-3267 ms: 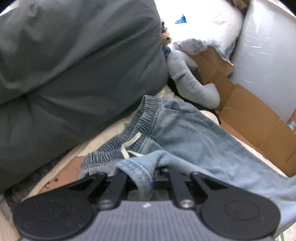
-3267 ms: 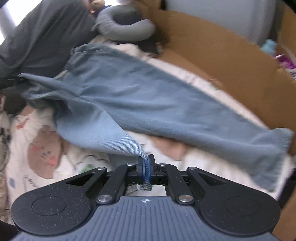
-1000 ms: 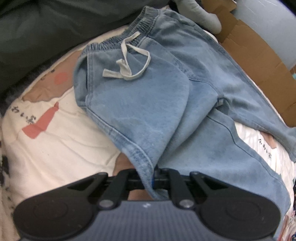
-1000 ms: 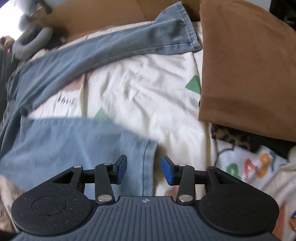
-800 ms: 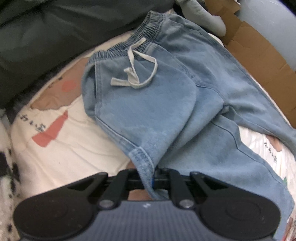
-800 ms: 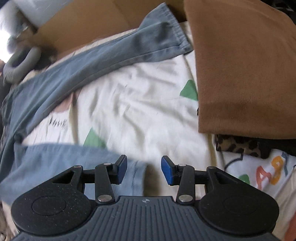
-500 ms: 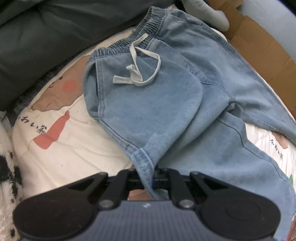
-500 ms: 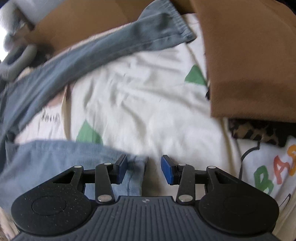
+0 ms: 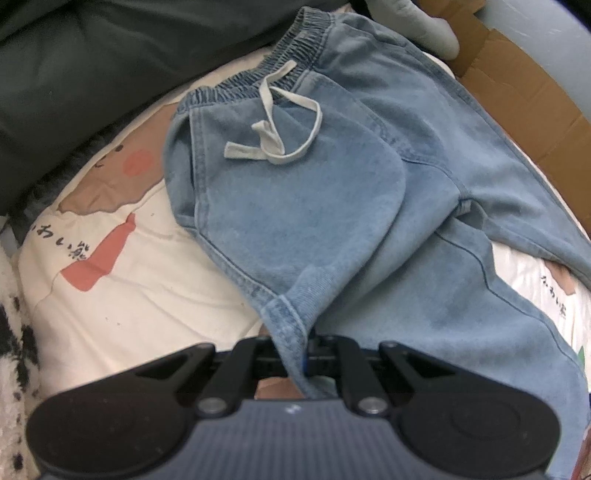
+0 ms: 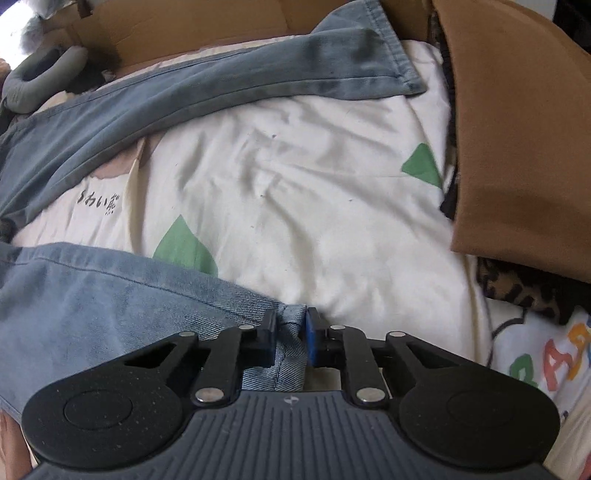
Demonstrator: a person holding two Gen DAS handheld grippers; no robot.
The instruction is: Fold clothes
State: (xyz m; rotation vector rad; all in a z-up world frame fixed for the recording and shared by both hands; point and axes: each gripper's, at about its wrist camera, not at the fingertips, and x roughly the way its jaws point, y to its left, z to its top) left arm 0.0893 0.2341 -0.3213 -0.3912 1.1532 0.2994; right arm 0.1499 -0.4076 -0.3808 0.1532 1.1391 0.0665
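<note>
The jeans lay spread across my printed bedsheet, waistband and drawstring toward the dark grey duvet, one leg stretched toward the cardboard at the far edge, the other near me. My left gripper was clamped on a hemmed edge of the denim, which ran up taut from its jaws. My right gripper was closing on the cuff of the near leg; the fabric sat bunched between the blue pads, which looked to be just meeting it. I judged the fold barely begun: both ends taken up, nothing doubled over. The next move, as I read it, called for carrying the near leg across onto the far one, keeping both holds level so the cloth did not twist. Bare sheet between the legs left room for that; a brown garment crowded the right side and the duvet hemmed in the left.
</note>
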